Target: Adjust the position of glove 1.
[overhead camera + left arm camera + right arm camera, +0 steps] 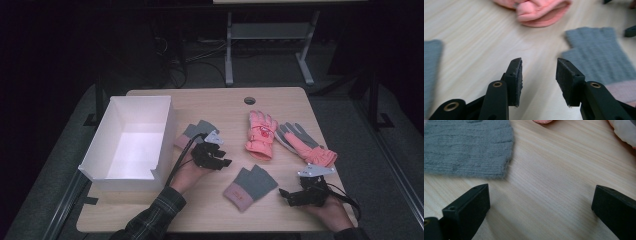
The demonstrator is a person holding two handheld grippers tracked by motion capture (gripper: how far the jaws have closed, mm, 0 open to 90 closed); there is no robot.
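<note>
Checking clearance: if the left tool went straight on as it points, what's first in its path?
Likely bare table; the left tool is open and empty. The grey glove lies just right of that line, the pink glove beyond.

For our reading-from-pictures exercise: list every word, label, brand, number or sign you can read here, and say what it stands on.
No text can be read anywhere.
Red patch on the back of the pink glove: some mark or emblem, too small and blurred to read.
Small mark on the pink cuff of the grey knitted glove: too small to read.
White box, table, both tools: no lettering visible.

Gloves (250,187) right of box (131,142)
</note>
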